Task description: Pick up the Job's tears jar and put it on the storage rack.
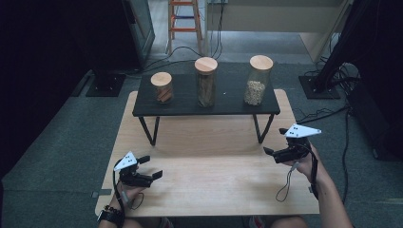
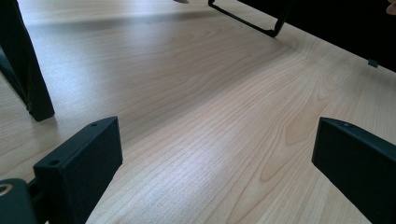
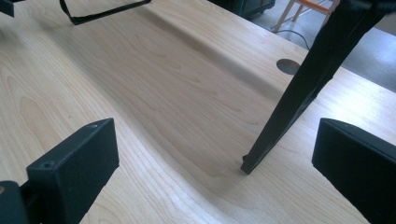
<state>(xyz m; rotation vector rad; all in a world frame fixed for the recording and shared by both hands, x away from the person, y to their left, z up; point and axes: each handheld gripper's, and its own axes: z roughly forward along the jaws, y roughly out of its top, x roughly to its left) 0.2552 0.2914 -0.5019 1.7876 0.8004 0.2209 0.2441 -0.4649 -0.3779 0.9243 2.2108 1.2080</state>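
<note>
Standing on one black shelf (image 1: 228,105) are three jars (image 1: 207,81); both grippers, left gripper (image 1: 150,167) and right gripper (image 1: 275,141), spread their fingers wide.

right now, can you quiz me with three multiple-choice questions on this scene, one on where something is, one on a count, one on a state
1. Where do the jars stand?
A. on the black raised shelf
B. on the light wooden table
C. on the floor

2. How many jars with wooden lids are there?
A. two
B. three
C. five

3. How do the jaws of the left gripper and the right gripper stand?
A. both shut on a jar
B. one open, one shut
C. both open, holding nothing

Answers:
1. A, since the short jar, the middle jar and the jar of pale grains all sit in a row on the shelf top.
2. B, as the high view shows three lids.
3. C, because each gripper view shows bare table between wide-apart jaws.
</note>
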